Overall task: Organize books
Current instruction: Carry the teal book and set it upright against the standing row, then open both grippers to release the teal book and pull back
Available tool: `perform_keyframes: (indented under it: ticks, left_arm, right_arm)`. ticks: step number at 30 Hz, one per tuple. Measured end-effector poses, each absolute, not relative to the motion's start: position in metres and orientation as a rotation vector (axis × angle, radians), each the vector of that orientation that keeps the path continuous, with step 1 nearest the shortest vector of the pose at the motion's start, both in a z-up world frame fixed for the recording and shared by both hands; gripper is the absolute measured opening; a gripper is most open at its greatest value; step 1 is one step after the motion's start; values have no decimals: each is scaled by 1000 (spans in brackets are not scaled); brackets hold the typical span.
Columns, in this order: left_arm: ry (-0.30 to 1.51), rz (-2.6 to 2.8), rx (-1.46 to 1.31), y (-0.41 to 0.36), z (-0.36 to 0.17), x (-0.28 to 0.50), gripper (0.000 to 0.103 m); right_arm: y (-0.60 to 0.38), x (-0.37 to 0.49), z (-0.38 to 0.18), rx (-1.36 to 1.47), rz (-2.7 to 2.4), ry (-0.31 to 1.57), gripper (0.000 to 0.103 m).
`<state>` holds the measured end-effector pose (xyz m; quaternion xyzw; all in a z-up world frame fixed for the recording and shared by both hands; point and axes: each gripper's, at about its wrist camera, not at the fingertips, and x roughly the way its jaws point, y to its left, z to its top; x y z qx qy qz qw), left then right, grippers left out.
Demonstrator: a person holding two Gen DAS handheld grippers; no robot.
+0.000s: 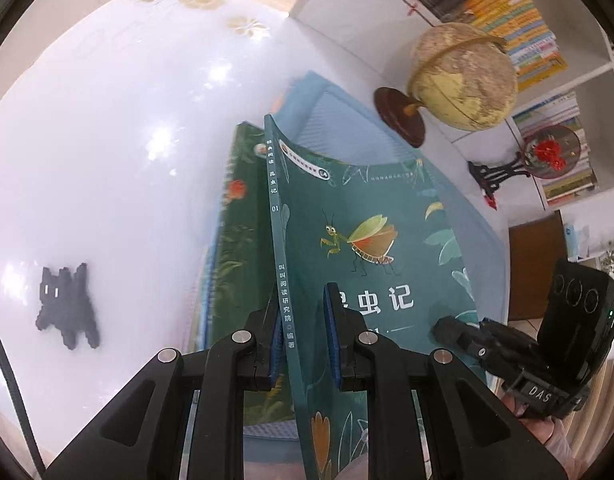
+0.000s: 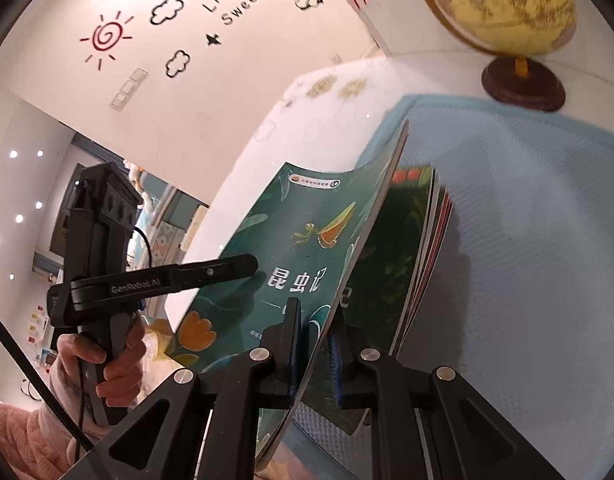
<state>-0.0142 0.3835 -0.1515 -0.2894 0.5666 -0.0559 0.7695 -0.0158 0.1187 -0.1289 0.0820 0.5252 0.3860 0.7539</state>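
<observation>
Teal book (image 1: 359,216): mantis cover, bowed; spine marked 01

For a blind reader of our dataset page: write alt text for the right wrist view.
The right hand-held gripper clamps the edge of a teal insect book, raised on a tilt over a stack of books on a blue mat. The left hand-held gripper meets the cover from the left; a globe stands behind.
</observation>
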Motion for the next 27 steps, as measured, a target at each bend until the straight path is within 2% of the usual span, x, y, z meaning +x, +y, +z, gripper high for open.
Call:
perform_keyframes:
  ticks: [20, 27]
  left_arm:
    - [1305, -39, -545, 378, -174, -7, 18]
    - [1316, 33, -479, 378, -167, -5, 19]
  right_arm:
    - [134, -9, -166, 205, 703, 1254, 12]
    - [137, -3, -169, 198, 644, 1310, 20]
